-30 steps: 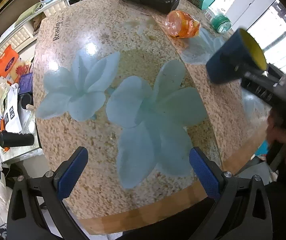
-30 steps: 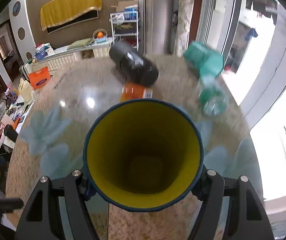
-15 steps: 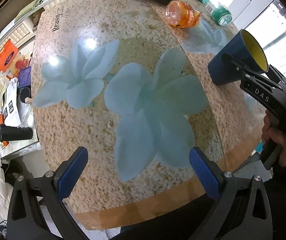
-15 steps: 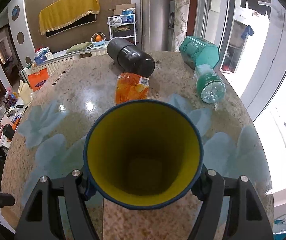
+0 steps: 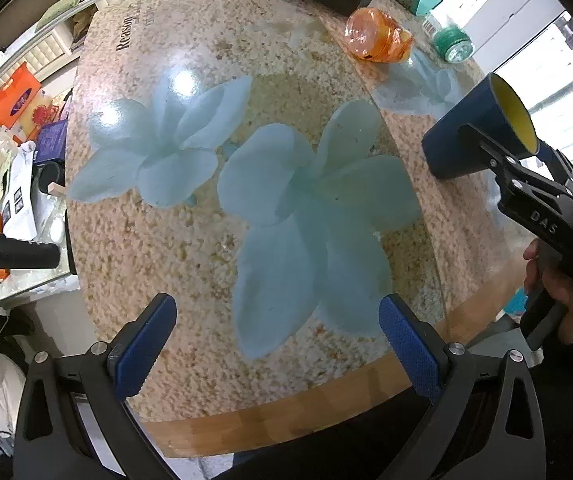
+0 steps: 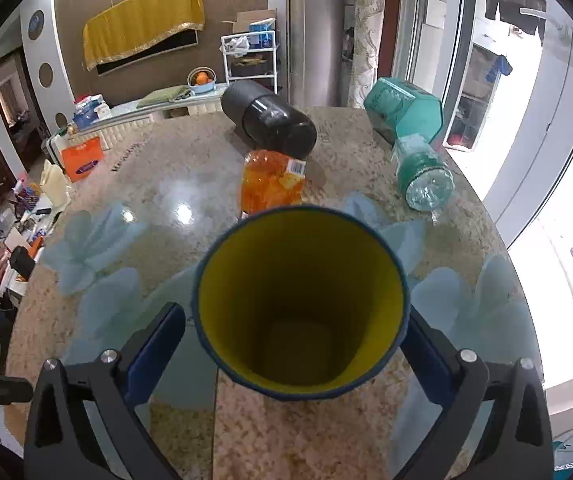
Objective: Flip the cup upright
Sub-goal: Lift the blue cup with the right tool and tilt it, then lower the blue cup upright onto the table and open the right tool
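The cup (image 6: 300,304) is dark blue outside and yellow inside. It stands with its base on the table and its mouth up, between the fingers of my right gripper (image 6: 298,332). The jaws have spread: there is a gap between the left finger (image 6: 154,344) and the cup wall. In the left wrist view the cup (image 5: 470,136) stands at the right side of the table with the right gripper's finger (image 5: 498,160) beside it. My left gripper (image 5: 274,348) is open and empty over the table's near edge.
The round granite table (image 5: 190,264) has pale blue flower prints. At its far side lie a black cylinder (image 6: 268,120), an orange packet (image 6: 272,186), a green bottle (image 6: 422,176) and a teal box (image 6: 402,108). Cluttered desks stand to the left.
The right gripper brought the cup down onto the table and opened its jaws off it. The left gripper has barely moved.
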`<state>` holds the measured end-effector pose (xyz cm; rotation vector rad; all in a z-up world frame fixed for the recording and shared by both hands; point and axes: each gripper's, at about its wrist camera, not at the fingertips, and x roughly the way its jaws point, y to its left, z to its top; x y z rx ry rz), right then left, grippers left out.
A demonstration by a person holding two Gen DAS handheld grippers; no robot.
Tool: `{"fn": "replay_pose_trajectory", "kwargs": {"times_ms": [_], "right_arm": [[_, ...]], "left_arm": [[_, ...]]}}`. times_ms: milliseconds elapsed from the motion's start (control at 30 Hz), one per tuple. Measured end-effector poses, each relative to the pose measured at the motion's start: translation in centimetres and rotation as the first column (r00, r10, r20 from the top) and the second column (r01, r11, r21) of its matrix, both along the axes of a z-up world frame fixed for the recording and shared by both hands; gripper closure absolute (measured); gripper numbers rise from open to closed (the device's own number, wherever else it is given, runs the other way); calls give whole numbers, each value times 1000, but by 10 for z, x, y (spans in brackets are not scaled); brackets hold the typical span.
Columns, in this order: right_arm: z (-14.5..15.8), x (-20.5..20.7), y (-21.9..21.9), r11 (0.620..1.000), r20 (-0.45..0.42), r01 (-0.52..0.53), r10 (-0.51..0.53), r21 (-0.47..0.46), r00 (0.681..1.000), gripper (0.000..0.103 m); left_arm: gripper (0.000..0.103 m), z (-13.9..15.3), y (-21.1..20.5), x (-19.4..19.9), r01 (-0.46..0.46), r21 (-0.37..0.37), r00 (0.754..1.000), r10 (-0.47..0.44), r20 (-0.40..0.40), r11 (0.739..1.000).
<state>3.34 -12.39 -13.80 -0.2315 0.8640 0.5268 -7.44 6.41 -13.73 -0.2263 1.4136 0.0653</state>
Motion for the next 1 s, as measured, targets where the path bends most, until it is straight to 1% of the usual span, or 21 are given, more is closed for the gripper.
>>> {"fn": "replay_pose_trajectory", "kwargs": {"times_ms": [33,100,267,400,467,567,667,733,800,833,933,1000], "right_arm": [[3,0,-1,1000,2,-7,7,8,1000,0],[7,-2,-2,1000,9,-12,12,9,1000,0],[23,-3,-7,999,31,-19,18,31,999,0],[42,-3,-12,999,54,-21,19,47,998,0],[51,-2,-15,998,59,-20,16,61,998,0],[68,-1,-20,997,73,-7,2,72,997,0],[86,-2,-25,997,83,5,-11,74,997,0],[98,0,-28,997,78,9,-15,76,997,0],[105,5,-32,998,61,23,-27,56,998,0],[107,7,-34,998,45,28,-31,53,999,0],[113,15,-45,996,-3,37,-37,86,999,0],[117,16,-52,994,-8,41,-40,103,999,0]], "left_arm": [[1,1,0,0,-1,1,1000,1,2,1000],[1,3,0,2,-2,28,1000,2,13,1000],[1,14,4,8,-20,20,998,19,64,1000],[0,35,9,16,-44,19,988,40,149,999],[0,50,8,22,-47,16,979,43,200,999],[0,67,2,30,-45,10,966,41,255,999],[0,84,-10,39,-24,25,953,16,304,999],[0,99,-22,45,-4,40,937,-10,350,999],[0,111,-33,47,7,54,921,-27,387,998],[0,119,-41,49,10,65,909,-36,415,998],[0,133,-57,54,0,80,890,-37,454,997],[0,139,-67,56,2,76,882,-38,469,997]]}}
